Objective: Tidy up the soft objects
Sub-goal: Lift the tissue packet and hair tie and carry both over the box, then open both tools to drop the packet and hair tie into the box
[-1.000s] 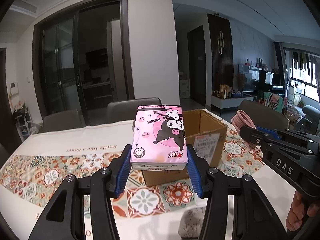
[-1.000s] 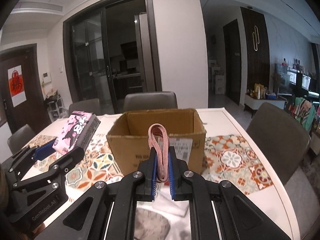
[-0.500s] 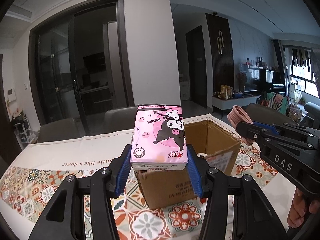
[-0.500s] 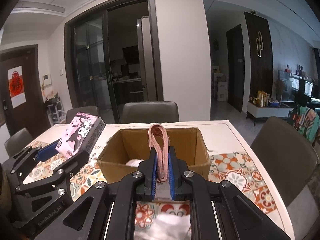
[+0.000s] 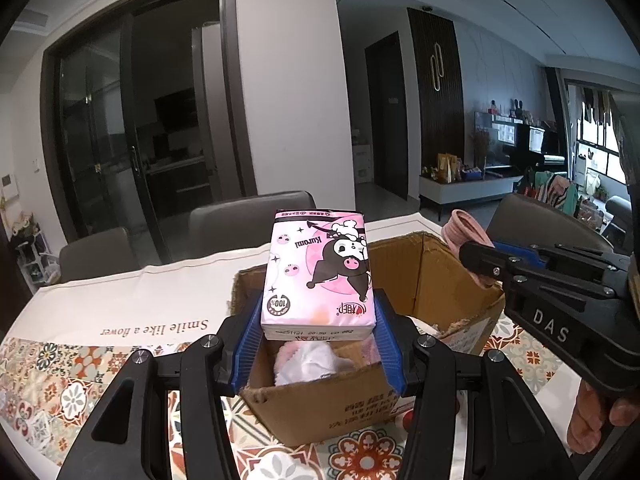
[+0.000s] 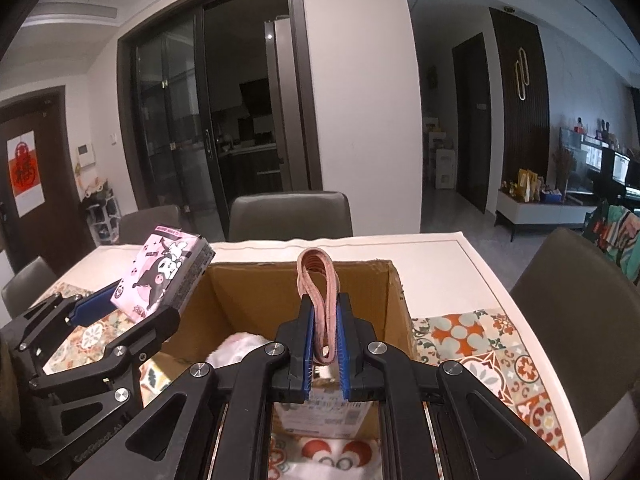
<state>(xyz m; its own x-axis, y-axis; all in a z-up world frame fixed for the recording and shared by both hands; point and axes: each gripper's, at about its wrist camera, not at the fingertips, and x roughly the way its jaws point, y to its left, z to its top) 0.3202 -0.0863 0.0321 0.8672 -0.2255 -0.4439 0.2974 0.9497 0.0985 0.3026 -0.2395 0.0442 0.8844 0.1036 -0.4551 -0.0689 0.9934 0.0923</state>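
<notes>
My left gripper (image 5: 318, 320) is shut on a pink Kuromi tissue pack (image 5: 318, 272) and holds it above the near left part of an open cardboard box (image 5: 436, 264). The pack also shows in the right wrist view (image 6: 164, 276). My right gripper (image 6: 324, 320) is shut on a folded pink band (image 6: 318, 292) and holds it over the box (image 6: 384, 304). The band also shows in the left wrist view (image 5: 466, 232). White and pink soft items (image 5: 308, 364) lie inside the box.
The box stands on a table with a patterned tile cloth (image 5: 52, 384) and a white runner (image 5: 132, 300). Grey chairs (image 6: 290, 216) stand at the far side and one (image 6: 576, 296) at the right. A white soft item (image 5: 276, 466) lies at the near edge.
Both grippers have moved forward and up over the box, so its inside now shows. Both still hold their objects.
</notes>
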